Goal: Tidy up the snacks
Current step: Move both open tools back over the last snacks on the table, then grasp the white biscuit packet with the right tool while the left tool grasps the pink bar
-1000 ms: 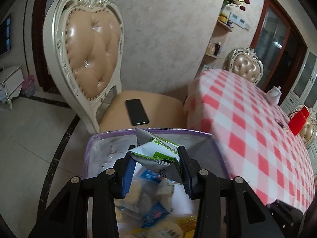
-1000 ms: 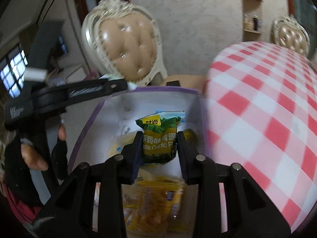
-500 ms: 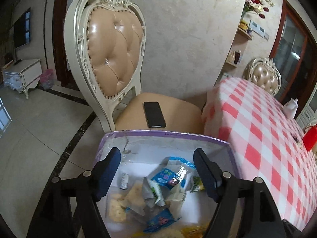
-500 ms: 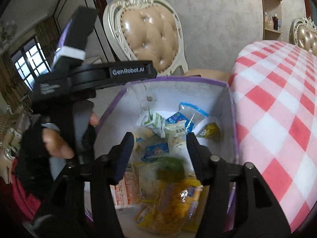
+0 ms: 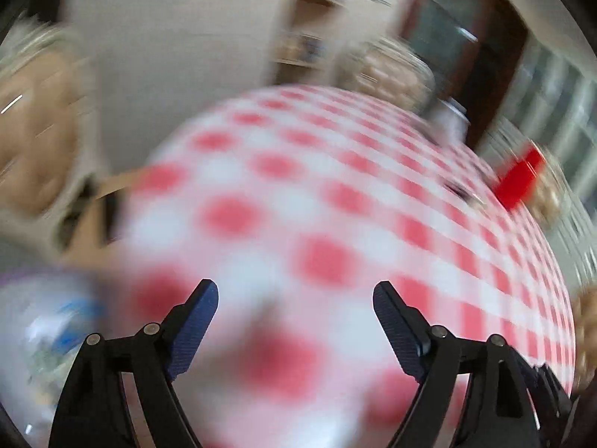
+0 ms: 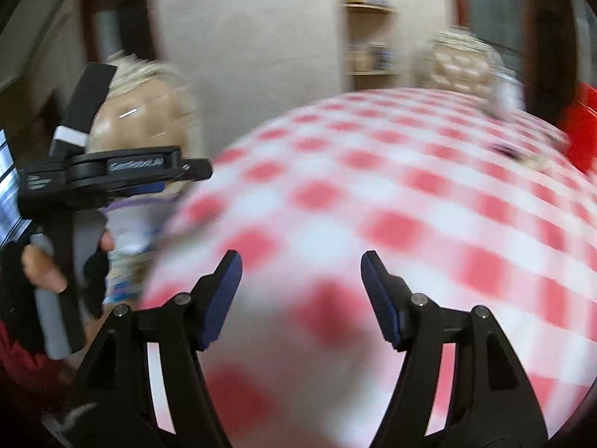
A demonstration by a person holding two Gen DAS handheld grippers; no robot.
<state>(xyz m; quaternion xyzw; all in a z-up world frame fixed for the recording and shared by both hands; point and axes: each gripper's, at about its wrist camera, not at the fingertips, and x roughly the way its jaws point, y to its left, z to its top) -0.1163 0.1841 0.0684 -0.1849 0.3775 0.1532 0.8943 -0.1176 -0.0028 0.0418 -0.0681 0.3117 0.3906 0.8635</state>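
1. The left claw stood spread and empty above the red-and-white checked bench.
2. The right claw likewise gaped, holding nothing.
3. Blurred snack packets apparently lay in the purple-rimmed white box, left of the bench.

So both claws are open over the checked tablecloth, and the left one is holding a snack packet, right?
Not quite: the left claw holds nothing; the left wrist view shows only blurred red-and-white tablecloth between its open fingers. The right claw is open too.
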